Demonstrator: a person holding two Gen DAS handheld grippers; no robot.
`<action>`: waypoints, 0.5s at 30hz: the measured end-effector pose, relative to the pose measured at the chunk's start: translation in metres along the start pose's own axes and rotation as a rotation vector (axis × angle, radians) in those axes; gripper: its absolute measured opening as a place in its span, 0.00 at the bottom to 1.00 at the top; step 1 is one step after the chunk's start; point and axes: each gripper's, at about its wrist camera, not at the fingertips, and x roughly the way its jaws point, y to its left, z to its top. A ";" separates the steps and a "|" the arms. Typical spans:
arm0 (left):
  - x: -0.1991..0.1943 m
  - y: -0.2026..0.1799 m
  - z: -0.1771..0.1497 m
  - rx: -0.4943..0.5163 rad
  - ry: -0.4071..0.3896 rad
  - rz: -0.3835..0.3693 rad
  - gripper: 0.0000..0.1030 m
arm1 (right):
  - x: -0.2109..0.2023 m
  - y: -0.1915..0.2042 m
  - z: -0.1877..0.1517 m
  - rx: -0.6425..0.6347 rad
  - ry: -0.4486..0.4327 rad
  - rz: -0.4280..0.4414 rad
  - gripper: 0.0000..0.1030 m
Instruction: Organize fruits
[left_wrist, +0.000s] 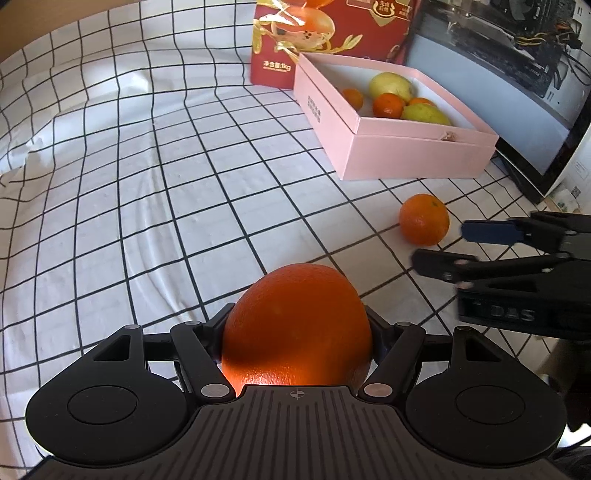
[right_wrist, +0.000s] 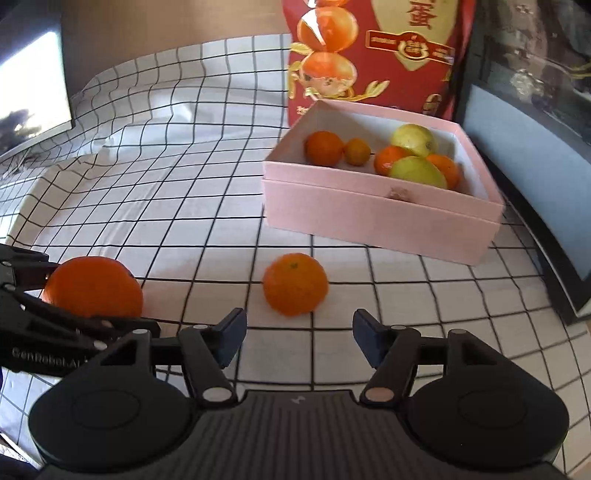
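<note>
The left gripper (left_wrist: 297, 332) clamps a large orange (left_wrist: 297, 325) between its fingers. The right gripper (right_wrist: 299, 339) stands with jaws apart and nothing between them, just short of a loose orange (right_wrist: 295, 283) on the checked cloth (right_wrist: 184, 206). Beyond, the pink box (right_wrist: 380, 214) holds oranges and yellow-green fruit, before a red carton (right_wrist: 369, 55).

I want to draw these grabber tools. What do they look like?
Both are black plastic. Each has a ribbed dark grey middle plate between two big round discs, jointed arms with silver rivets, and two fingers. The right gripper has dark blue pads on its fingers. The left gripper has a small crosshair mark on its plate, and white lettering on its side, seen from the right wrist view.
</note>
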 end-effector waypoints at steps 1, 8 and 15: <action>0.000 0.000 0.000 -0.003 0.001 -0.001 0.73 | 0.005 0.002 0.002 -0.001 0.003 0.005 0.62; -0.004 0.004 -0.001 -0.018 0.001 0.009 0.73 | 0.019 0.003 0.009 0.000 0.012 -0.009 0.38; -0.004 0.006 0.002 -0.047 0.000 -0.003 0.73 | 0.010 -0.010 0.000 0.016 0.019 -0.008 0.37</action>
